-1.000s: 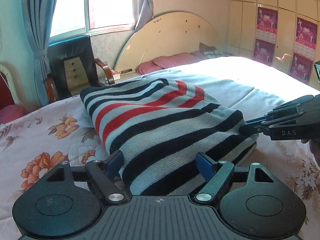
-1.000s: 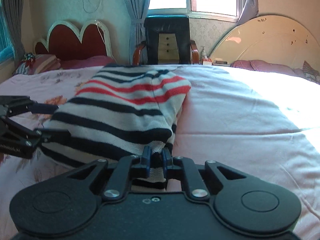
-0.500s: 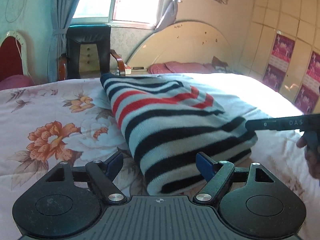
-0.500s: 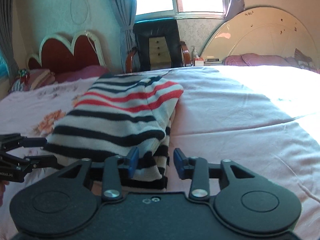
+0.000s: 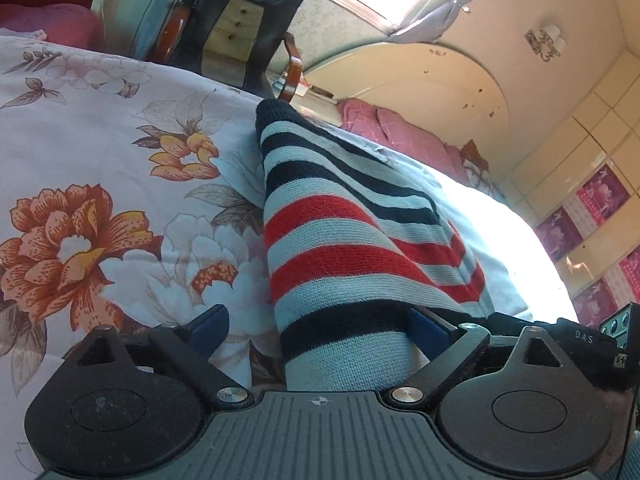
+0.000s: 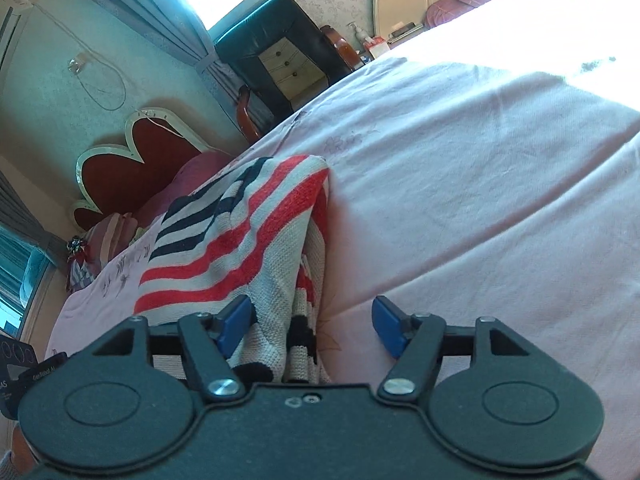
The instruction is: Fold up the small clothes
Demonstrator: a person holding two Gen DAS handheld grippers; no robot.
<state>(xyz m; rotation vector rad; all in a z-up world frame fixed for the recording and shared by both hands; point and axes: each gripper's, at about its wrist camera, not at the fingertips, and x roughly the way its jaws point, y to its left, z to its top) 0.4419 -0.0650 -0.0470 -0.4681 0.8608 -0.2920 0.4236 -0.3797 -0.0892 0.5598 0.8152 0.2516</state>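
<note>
Right wrist view: right gripper [image 6: 312, 326] has released the striped sweater [image 6: 256, 248], jaws opening; left gripper [image 5: 320, 330] widening too.

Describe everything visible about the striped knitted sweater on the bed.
The striped knitted sweater is chunky knit in pale grey, navy and red bands. It lies folded in stacked layers on the bed, between floral and plain pink bedding. Its near end sits between the opening jaws of the left gripper; the right gripper, also opening, straddles its layered edge.

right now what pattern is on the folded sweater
Horizontal stripes in black, pale grey and red on the sweater, clearest in the left wrist view.
</note>
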